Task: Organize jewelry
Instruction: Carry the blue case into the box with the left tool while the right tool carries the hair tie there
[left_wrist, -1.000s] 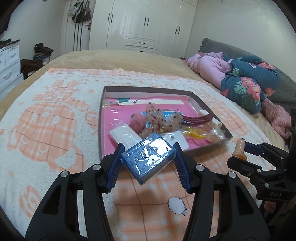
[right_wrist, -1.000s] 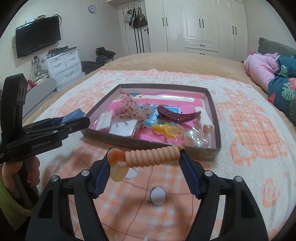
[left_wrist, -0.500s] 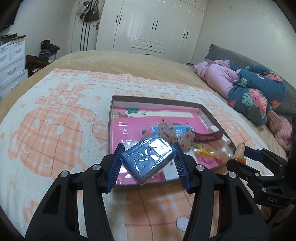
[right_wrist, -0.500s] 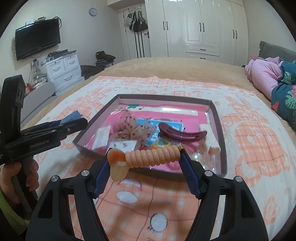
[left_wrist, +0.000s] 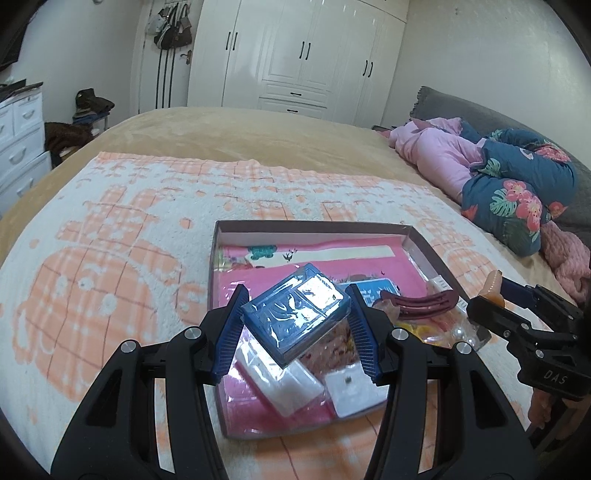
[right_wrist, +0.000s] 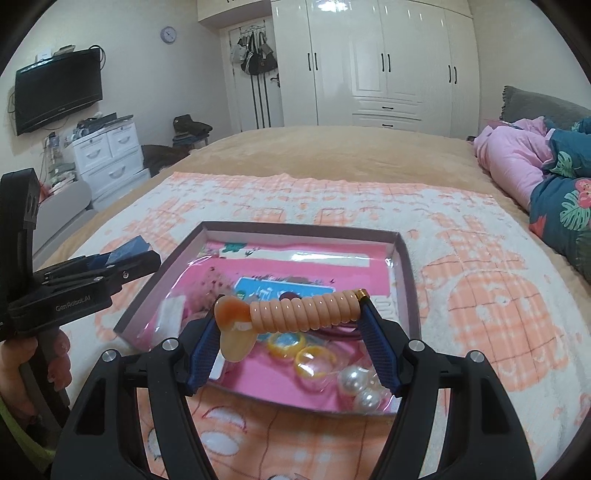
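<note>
My left gripper (left_wrist: 295, 325) is shut on a small blue box (left_wrist: 295, 317) wrapped in clear film, held above the near left part of a shallow brown tray (left_wrist: 314, 226) with a pink lining. My right gripper (right_wrist: 288, 325) is shut on a peach spiral hair tie (right_wrist: 295, 308) with an amber charm, held over the tray's near edge (right_wrist: 303, 404). In the tray lie white packets (left_wrist: 288, 380), a dark red hair clip (left_wrist: 421, 306), yellow rings (right_wrist: 291, 341) and pearl beads (right_wrist: 360, 387). Each gripper shows in the other's view: the right one (left_wrist: 495, 291), the left one (right_wrist: 122, 264).
The tray rests on an orange-and-white blanket (left_wrist: 110, 266) on a bed. Pink and floral bedding (left_wrist: 509, 181) is piled at the right. White wardrobes (left_wrist: 295, 55) stand behind, and a white drawer unit (right_wrist: 107, 155) and a wall TV (right_wrist: 59, 88) are at the left.
Both grippers have moved forward over the tray while holding their items. The tray now lies directly beneath the blue box and the hair tie.
</note>
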